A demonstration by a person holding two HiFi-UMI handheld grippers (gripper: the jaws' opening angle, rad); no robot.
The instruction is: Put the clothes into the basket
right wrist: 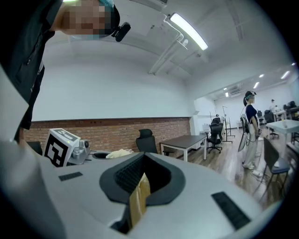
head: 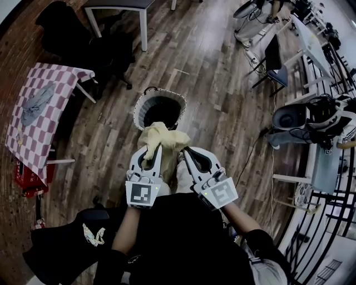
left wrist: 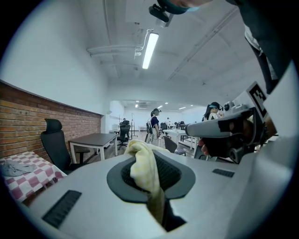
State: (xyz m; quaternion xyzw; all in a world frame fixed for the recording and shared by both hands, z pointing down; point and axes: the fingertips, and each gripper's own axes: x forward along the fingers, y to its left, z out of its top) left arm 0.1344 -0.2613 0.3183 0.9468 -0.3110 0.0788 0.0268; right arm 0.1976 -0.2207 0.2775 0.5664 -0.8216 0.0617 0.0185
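Observation:
A pale yellow cloth [head: 161, 142] hangs bunched between my two grippers, just in front of the white basket [head: 140, 106] on the wooden floor. My left gripper [head: 152, 149] is shut on the yellow cloth [left wrist: 145, 170], which bulges out over its pads. My right gripper [head: 185, 151] is shut on another edge of the yellow cloth [right wrist: 138, 198], a thin fold pinched between its pads. The basket's dark inside looks empty. A grey garment [head: 36, 104] lies on the checked table [head: 55, 83] at the left.
A black office chair [head: 83, 42] and a white-legged desk [head: 119, 6] stand beyond the basket. Desks, a chair [head: 276, 61] and cables crowd the right side. A red crate [head: 28, 181] sits under the checked table. People stand far off in the room.

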